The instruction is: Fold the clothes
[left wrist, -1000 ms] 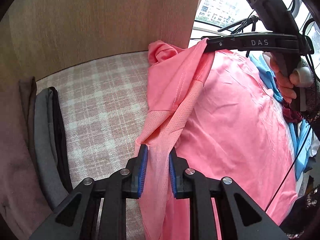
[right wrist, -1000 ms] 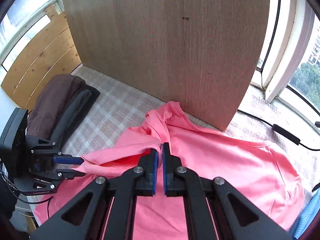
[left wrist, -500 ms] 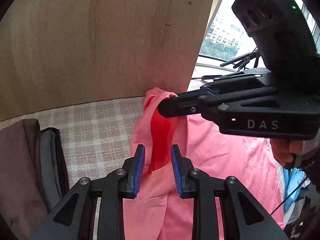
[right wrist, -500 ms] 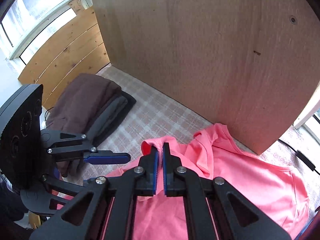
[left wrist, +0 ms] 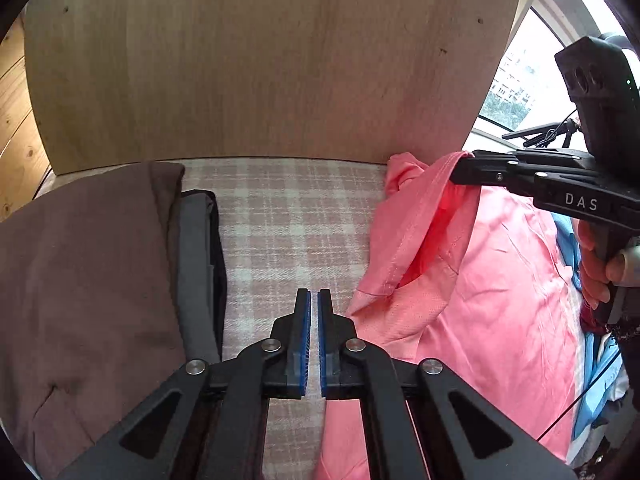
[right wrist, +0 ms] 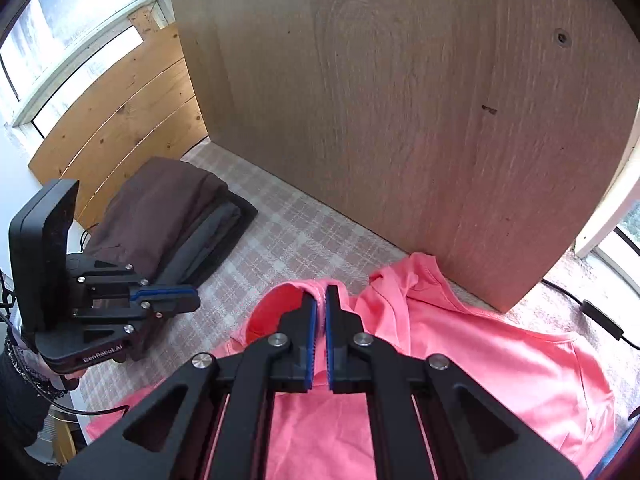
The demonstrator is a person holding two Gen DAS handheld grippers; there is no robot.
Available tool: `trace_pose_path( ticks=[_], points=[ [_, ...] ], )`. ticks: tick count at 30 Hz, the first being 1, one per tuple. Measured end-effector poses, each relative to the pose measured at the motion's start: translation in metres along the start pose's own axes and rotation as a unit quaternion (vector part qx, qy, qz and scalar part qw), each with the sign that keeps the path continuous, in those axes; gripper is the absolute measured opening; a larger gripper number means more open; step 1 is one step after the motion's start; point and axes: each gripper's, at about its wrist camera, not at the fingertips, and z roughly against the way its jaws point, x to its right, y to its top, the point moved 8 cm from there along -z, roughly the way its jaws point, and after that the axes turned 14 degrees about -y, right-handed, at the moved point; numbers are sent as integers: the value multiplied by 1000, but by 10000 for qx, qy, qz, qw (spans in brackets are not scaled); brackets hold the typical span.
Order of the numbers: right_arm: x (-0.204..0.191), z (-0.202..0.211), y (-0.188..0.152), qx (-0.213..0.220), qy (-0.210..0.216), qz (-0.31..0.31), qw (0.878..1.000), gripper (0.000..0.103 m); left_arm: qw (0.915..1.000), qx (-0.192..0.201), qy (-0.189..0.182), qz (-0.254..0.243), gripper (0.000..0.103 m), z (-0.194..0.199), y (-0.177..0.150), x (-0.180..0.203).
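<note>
A pink shirt [left wrist: 500, 280] [right wrist: 500, 368] lies spread on the checked cloth [left wrist: 288, 220]. My right gripper [right wrist: 320, 292] is shut on a raised fold of the shirt's edge, which hangs from its tips and arches over the cloth. In the left wrist view the right gripper [left wrist: 456, 170] holds that pink fold up near the wooden board. My left gripper [left wrist: 314, 294] is shut with nothing between its blue pads, above the bare checked cloth just left of the shirt. The right wrist view shows the left gripper [right wrist: 196, 300] at the far left, apart from the shirt.
A folded stack of brown, grey and black clothes [left wrist: 80, 280] [right wrist: 168, 208] lies at the left. An upright wooden board [left wrist: 260, 60] [right wrist: 400, 120] closes off the back. Blue garments [left wrist: 568, 248] lie to the right of the shirt. A black cable [right wrist: 592, 312] runs by the window.
My left gripper let go of the pink fabric, shut, and moved left off the shirt over the checked cloth. My right gripper keeps the fold, carried towards the board.
</note>
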Motion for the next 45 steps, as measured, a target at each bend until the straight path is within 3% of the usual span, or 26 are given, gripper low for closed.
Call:
trace_pose_path(
  ticks=[2, 3, 6, 12, 17, 19, 21, 27, 33, 35, 39, 41, 43, 45],
  points=[
    [-2, -6, 0, -53, 12, -9, 10000, 4, 9999, 77, 110, -57, 6, 8, -1, 2],
    [-3, -9, 0, -80, 19, -14, 10000, 4, 9999, 74, -4, -146, 7, 8, 0, 8],
    [-5, -18, 0, -148, 17, 2, 9999, 4, 9966, -83, -702, -417, 16, -9, -4, 44],
    [-4, -24, -2, -271, 2, 53, 9996, 4, 9922, -714, -346, -963, 16, -62, -13, 67],
    [0, -26, -6, -303, -14, 73, 9995, 4, 9912, -946, -208, -902, 16, -83, -19, 58],
    [1, -27, -7, -309, -18, 84, 9995, 4, 9925, -889, -242, -804, 13, -86, -18, 53],
    [2, -29, -7, -311, -42, 87, 9995, 4, 9938, -736, -305, -770, 2, -81, -18, 52],
    [7, -24, 2, -177, -103, -19, 9998, 4, 9977, 85, -444, -507, 2, -27, -27, 55],
    [-15, -24, 32, -24, 25, 106, 9999, 4, 9952, 896, 324, -214, 2, 30, -20, 25],
    [-35, -35, 53, 38, 48, 296, 9995, 4, 9948, 865, 541, 12, 2, 32, -19, 5],
    [-71, -78, 87, -77, -92, 728, 9973, 4, 9885, 637, 1347, 259, 3, 15, -19, -33],
    [-84, -99, 92, -432, -27, 913, 9949, 8, 9884, 370, 1408, 435, 3, 4, -22, -45],
    [-88, -105, 95, -684, -74, 998, 9926, 16, 9885, 354, 1428, 359, 4, 4, -21, -45],
    [-86, -94, 100, -612, -64, 1109, 9919, 25, 9894, 337, 1376, 326, 6, 7, -21, -44]
  ],
)
